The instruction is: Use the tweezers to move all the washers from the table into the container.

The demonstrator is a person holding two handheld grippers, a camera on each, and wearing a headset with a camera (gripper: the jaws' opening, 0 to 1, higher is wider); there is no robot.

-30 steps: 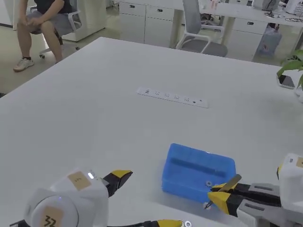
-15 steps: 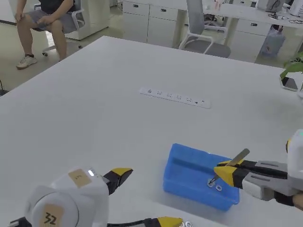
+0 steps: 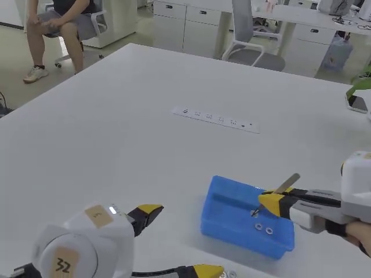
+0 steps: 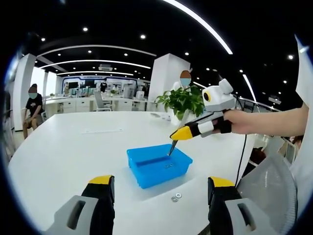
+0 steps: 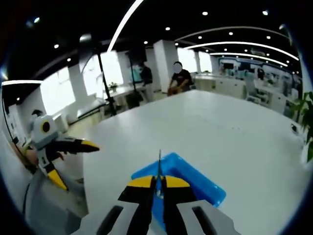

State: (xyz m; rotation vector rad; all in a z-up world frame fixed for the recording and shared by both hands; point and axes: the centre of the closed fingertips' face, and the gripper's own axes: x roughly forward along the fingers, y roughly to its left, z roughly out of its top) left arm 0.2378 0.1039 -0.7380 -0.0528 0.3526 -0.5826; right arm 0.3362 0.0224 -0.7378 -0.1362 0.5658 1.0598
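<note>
Standing by the bench, I count two washers lying on the floor of the blue container, toward its right end, so part of the job looks done. At least one loose washer, possibly a pair touching, lies on the white table just on the near side of the container, between it and the left gripper. I judge the task unfinished.

The right gripper has its jaws pinched tight on the tweezers, holding them over the container. Their long axis slants: the blunt end rises up and to the far right, and the tips point down and left into the box, above the two washers. Whether the tips carry a washer I cannot tell. The left gripper hangs idle at the near left, its jaws spread wide with nothing between them.
</note>
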